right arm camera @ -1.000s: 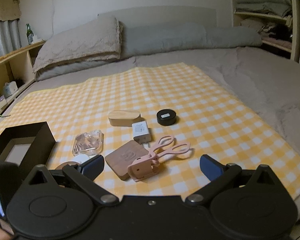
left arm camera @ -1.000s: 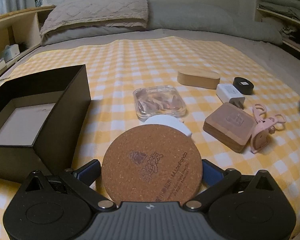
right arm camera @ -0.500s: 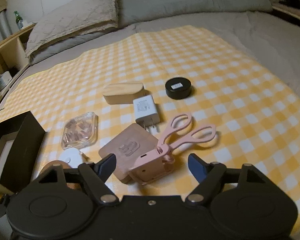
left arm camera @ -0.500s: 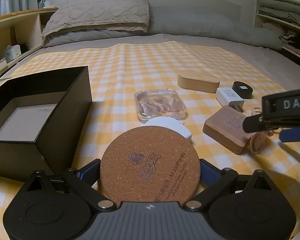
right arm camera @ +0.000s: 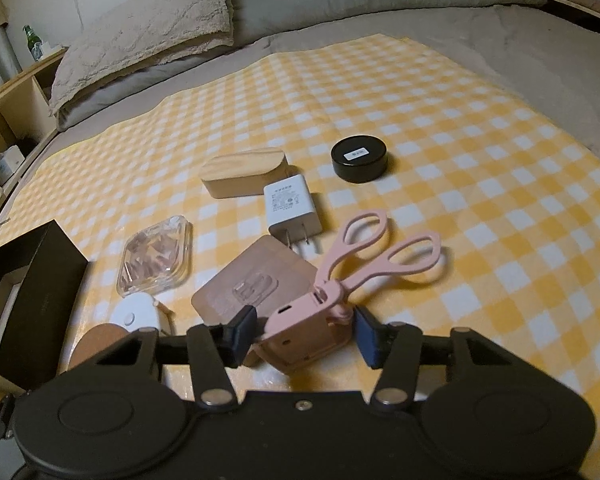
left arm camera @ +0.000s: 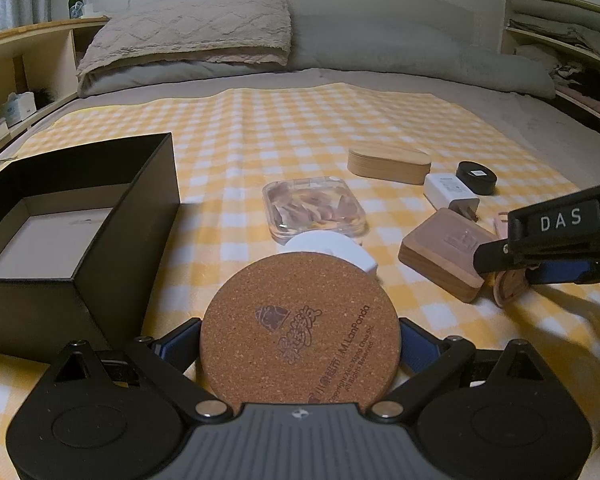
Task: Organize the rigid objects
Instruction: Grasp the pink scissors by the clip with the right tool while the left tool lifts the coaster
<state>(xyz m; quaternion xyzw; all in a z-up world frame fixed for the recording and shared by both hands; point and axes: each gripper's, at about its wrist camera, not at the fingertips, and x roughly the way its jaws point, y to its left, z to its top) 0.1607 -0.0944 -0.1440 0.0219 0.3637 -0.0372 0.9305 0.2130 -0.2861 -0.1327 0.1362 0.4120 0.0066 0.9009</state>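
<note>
Right gripper (right arm camera: 305,336) jaws have just narrowed around the pink curler (right arm camera: 320,320); left gripper (left arm camera: 300,344) pinches the coaster (left arm camera: 300,332), box-bound.

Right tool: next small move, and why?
Probably finish closing. The right tool has just been closing around the pink tool's body, whose handles point away over the checked cloth. The pads look near its sides, but firm contact is unclear, so squeeze before lifting.

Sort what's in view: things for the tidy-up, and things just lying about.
Job: cork coaster, pink scissor-handled tool, wooden block, white charger, black tin, clear case, black box.

Lying about: pillow, green bottle.
</note>
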